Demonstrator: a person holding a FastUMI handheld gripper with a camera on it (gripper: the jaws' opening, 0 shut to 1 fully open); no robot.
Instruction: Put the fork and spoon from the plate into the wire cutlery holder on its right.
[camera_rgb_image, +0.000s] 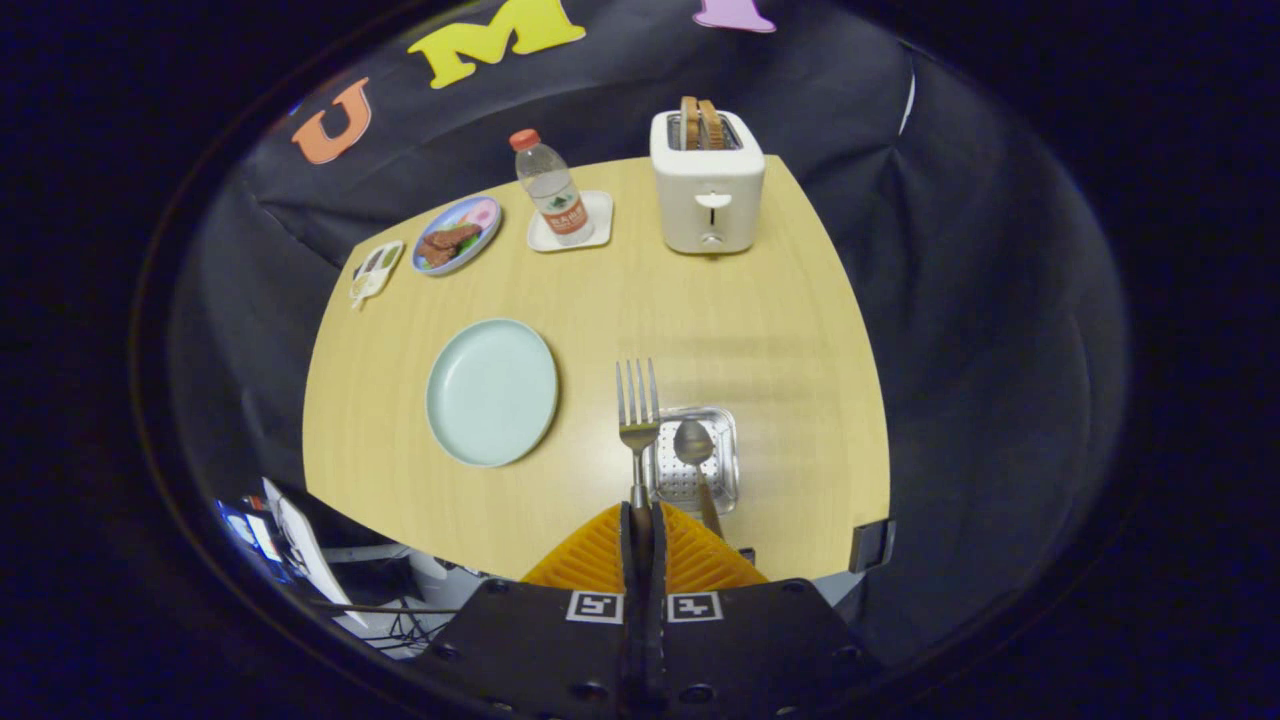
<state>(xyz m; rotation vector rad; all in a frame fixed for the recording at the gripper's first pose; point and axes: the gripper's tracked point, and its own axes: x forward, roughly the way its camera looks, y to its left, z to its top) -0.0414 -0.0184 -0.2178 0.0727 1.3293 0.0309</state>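
- The gripper (641, 520) is seen closed down narrow, both fingers pinched on the handle of the slim silver metal fork (637, 415); tines point away, far from the fingers.
- The fork is held above the light wooden table (760, 330), just left of the square perforated metal cutlery holder (722, 470); whether its tines touch anything cannot be told.
- The silver metal spoon (694, 445) is already seen standing in the holder, bowl up, handle down inside.
- The round pale green plate (492, 392) lies left of the holder, with no cutlery left on it.
- Handling judgement: the fork is judged light, rigid and smooth; polished steel is likely slippery between pads, so rotation in the grip is a risk.
- Grasp is taken low on the handle, far from the tines; a long lever is left, so swing is likely if moved fast.
- The holder is judged light and thin-walled; it could be nudged or tipped if struck by the fork.
- Best hold is judged mid-handle, flat faces against the pads.
- Remaining step is judged to be shifting the fork right over the holder and lowering it beside the spoon.
- Far side of the table: a white toaster (707, 190) with bread slices, a clear plastic water bottle (551, 192) with a red cap, a small patterned dish (457, 235) of food.
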